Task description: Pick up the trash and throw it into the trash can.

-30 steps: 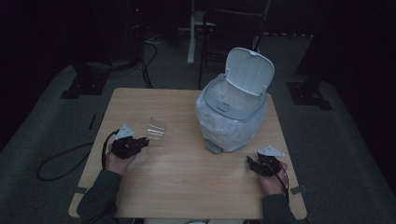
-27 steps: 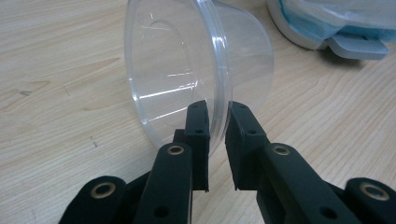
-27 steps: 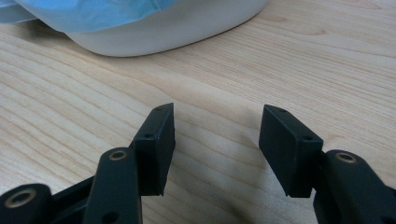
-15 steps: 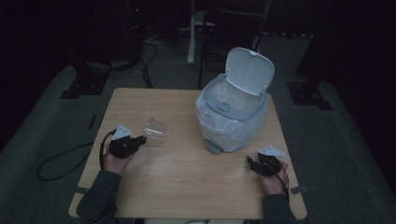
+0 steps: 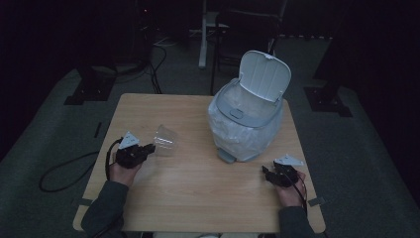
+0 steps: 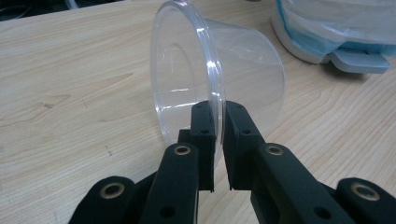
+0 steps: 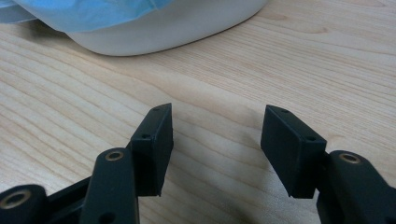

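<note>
A clear plastic cup (image 6: pixel 219 79) lies tipped on its side, and my left gripper (image 6: pixel 218 114) is shut on its rim. From above, the cup (image 5: pixel 166 140) is at the table's left with the left gripper (image 5: pixel 148 148) just behind it. A white bin (image 5: pixel 247 124) lined with a plastic bag stands at the middle right, its lid (image 5: pixel 265 75) up. My right gripper (image 5: pixel 267 173) rests open near the front right corner with nothing between its jaws. The same right gripper (image 7: pixel 217 123) faces the bin's base (image 7: pixel 177 23) across bare wood.
The wooden table (image 5: pixel 198 198) has free room in front of the bin. A black cable (image 5: pixel 64 173) trails off the left edge to the floor. The bin's foot pedal (image 5: pixel 227 156) sticks out toward me. Dark stands and a chair are behind the table.
The left gripper has drawn slightly toward the person with the cup in it, and the cup has tipped more onto its side. The right gripper has not moved.
</note>
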Demonstrator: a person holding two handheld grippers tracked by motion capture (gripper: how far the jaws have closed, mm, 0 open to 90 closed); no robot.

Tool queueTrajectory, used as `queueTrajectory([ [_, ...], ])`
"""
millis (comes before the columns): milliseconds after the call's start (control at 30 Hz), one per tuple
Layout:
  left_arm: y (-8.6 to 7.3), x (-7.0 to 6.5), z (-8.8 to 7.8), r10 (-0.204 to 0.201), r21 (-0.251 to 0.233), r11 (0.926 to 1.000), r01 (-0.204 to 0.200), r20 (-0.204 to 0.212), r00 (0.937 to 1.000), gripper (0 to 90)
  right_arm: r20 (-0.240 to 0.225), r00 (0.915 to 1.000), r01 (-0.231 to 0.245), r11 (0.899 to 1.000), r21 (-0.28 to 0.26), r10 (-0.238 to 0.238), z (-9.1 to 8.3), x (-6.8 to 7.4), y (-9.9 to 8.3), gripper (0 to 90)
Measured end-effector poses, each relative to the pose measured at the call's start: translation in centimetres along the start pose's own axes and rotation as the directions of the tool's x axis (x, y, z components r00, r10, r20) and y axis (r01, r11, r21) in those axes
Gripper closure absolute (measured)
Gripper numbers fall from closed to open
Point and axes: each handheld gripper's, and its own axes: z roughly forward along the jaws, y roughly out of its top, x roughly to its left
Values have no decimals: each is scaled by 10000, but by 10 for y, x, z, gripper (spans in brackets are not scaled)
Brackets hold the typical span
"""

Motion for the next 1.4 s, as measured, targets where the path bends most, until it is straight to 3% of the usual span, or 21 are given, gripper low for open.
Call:
queueTrajectory([
  [867,10,-7,-5,101,-243,9997,-98,138,9999,844,-183,9992,-362,9993,120,364,1,-2,0,378],
  [1400,26,-14,-5,353,-479,9983,-338,295,9989,844,-125,9990,-431,9989,154,433,1,0,0,353],
])
